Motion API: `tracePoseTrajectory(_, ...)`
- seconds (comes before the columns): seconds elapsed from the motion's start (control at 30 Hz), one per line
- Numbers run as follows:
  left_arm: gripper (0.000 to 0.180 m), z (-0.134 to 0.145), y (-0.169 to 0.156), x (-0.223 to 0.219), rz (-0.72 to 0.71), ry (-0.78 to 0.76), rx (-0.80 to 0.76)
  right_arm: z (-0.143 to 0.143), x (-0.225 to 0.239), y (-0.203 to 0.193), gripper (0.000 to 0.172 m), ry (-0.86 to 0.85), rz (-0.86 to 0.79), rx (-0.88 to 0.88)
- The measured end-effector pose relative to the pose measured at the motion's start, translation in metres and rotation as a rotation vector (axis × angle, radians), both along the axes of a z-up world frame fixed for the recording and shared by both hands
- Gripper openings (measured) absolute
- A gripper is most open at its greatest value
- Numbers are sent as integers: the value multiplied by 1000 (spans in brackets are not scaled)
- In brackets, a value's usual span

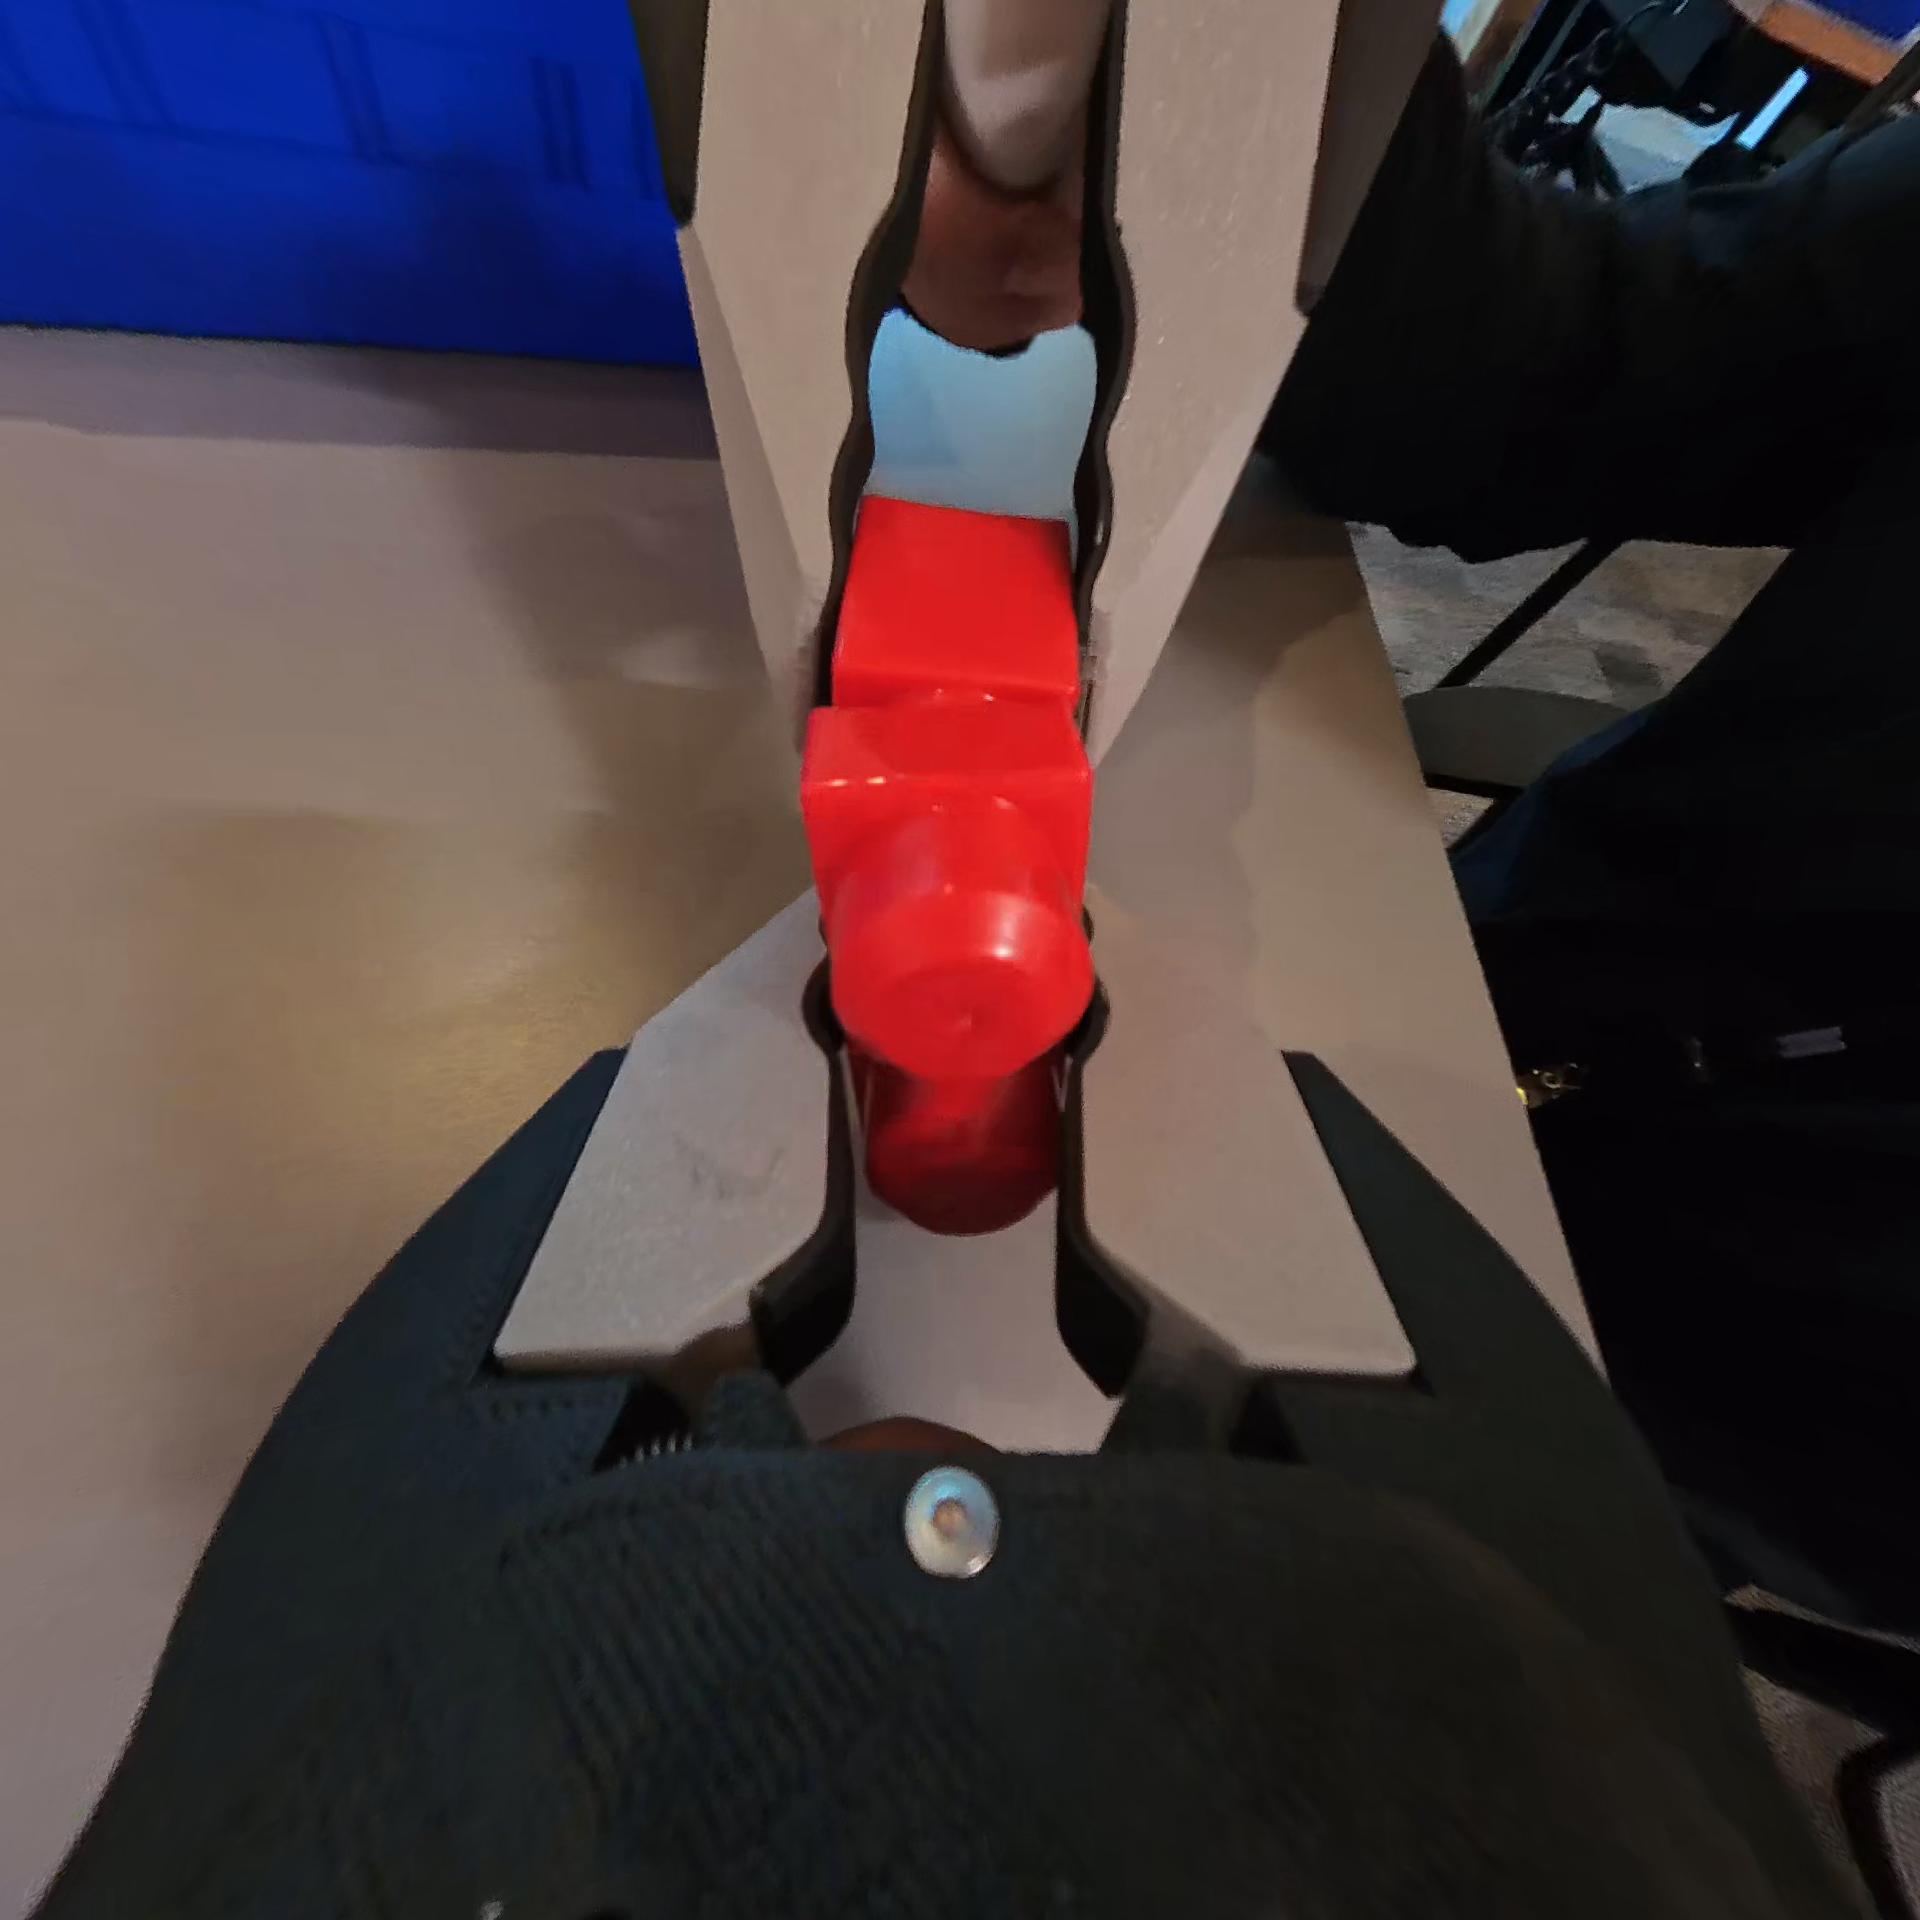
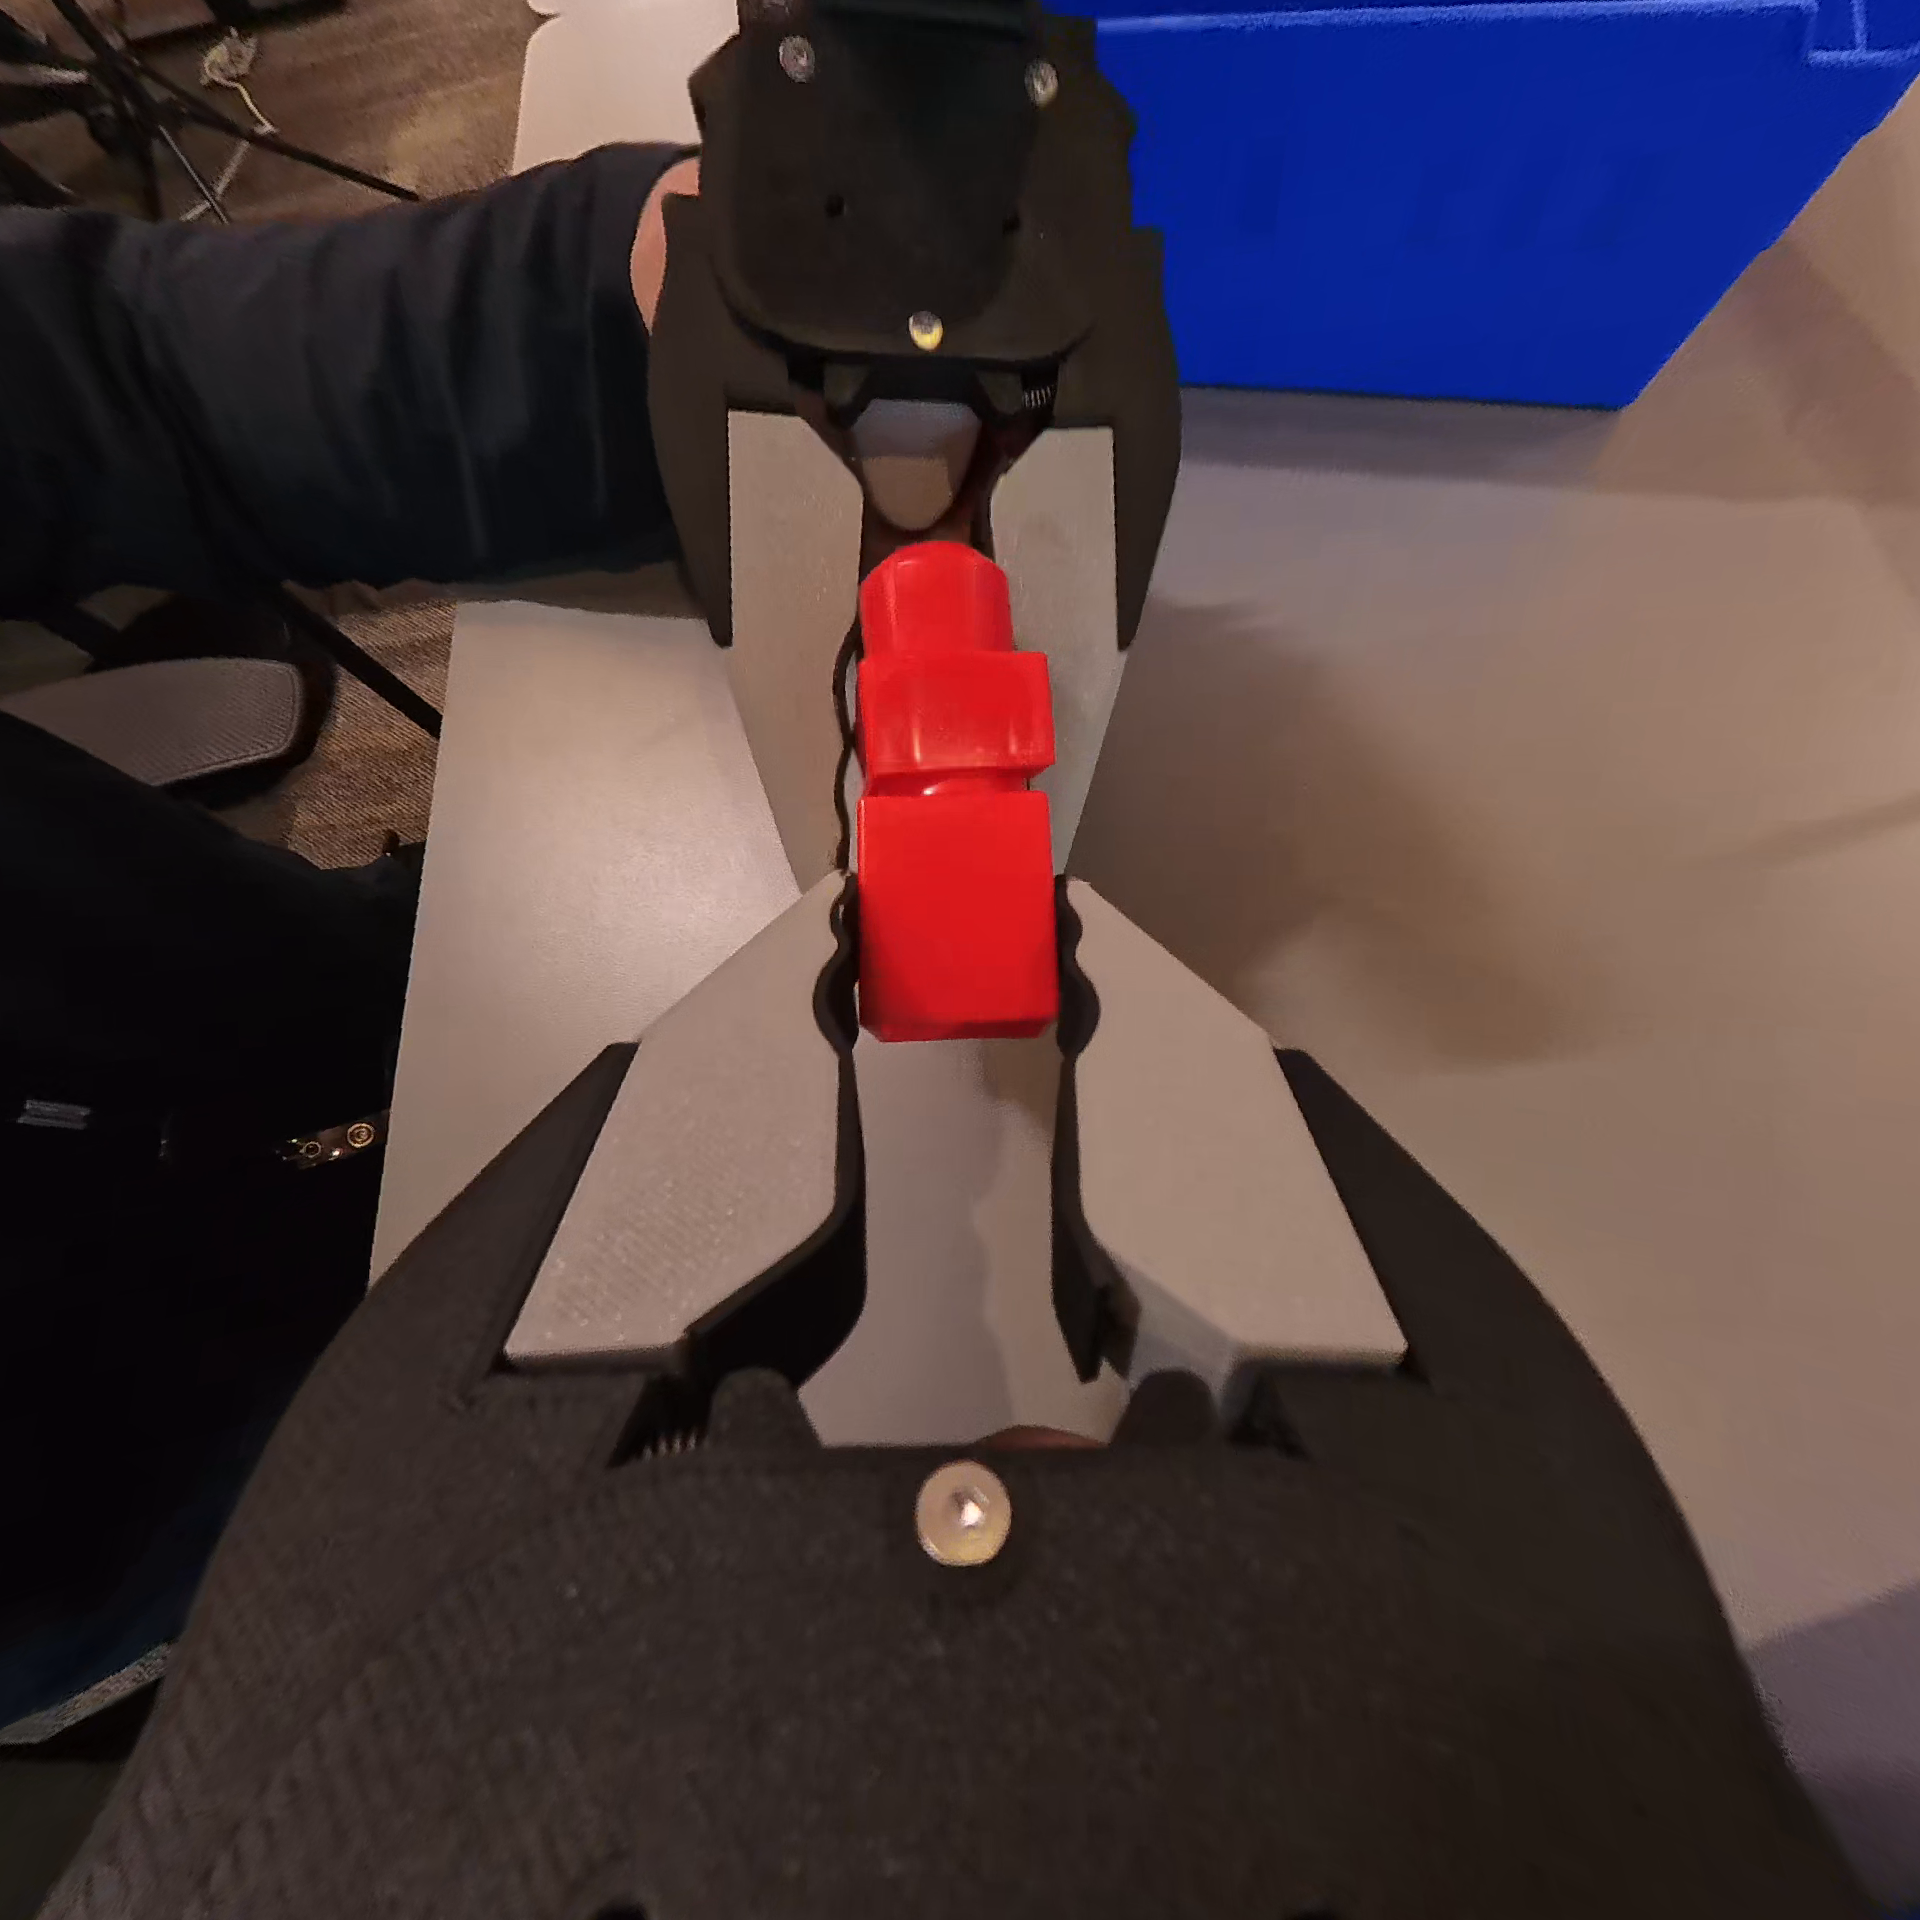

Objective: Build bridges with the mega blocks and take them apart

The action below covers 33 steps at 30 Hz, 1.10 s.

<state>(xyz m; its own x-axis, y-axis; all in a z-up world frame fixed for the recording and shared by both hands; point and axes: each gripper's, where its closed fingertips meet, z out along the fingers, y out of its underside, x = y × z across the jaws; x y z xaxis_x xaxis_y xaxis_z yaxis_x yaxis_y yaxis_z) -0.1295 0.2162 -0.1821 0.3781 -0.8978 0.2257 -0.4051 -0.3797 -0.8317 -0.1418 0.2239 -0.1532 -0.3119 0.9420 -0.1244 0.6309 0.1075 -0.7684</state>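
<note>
Facing each other tip to tip above the pale grey table (image 2: 1455, 727), the two tools share a short stack of two red plastic stud-topped blocks.

Left tool (image 1: 956, 997): pads clamped on the nearer red block (image 1: 940, 821), whose round stud points toward that tool's camera. From the right wrist view the same block (image 2: 951, 717) sits between the far tool's black wavy pads.

Right tool (image 2: 956, 956): pads pressed on both sides of the square red block (image 2: 956, 914). In the left wrist view that block (image 1: 951, 613) lies between the far tool's pads, with a pale blue piece (image 1: 977, 426) behind it, of a kind I cannot tell.

The two blocks meet at a stud joint, held clear of the table.

A blue plastic bin (image 2: 1455, 208) stands at the table's far edge. A dark sleeve (image 2: 343, 374) reaches to the left tool.
</note>
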Motion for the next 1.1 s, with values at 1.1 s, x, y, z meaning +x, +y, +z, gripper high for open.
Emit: tracePoseTrajectory(1.1, 35, 23, -14, 17, -103, -86, 140, 27, 2, -20, 32, 275, 114, -208)
